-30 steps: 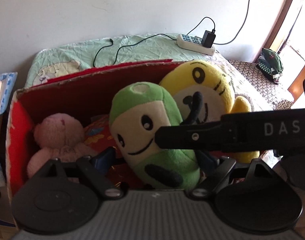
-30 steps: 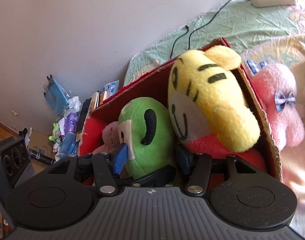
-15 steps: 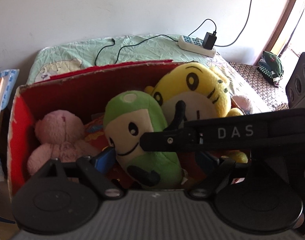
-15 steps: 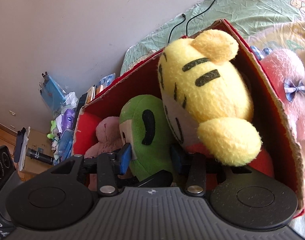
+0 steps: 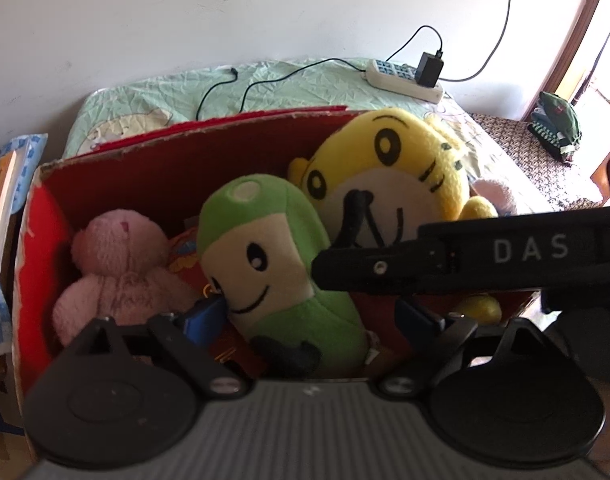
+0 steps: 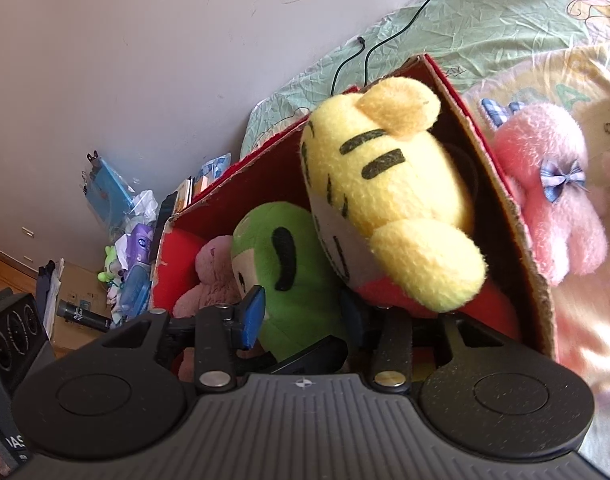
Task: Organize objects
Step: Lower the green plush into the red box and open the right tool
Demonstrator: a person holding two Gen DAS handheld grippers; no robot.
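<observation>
Left wrist view: red box (image 5: 153,168) on quilted bed (image 5: 289,80) by white wall; both claws spread around green plush (image 5: 265,264).

Three plush toys (image 5: 289,256) crowd the red box (image 5: 41,248), back-left corner open

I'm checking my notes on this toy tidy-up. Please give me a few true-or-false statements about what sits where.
1. The green plush lies inside the red cardboard box. True.
2. The yellow tiger plush lies on the floor. False: it is in the box, beside the green plush.
3. A power strip rests on the bedsheet. True.
4. The pink plush with a blue bow is in the box. False: it lies outside, on the bed.
</observation>
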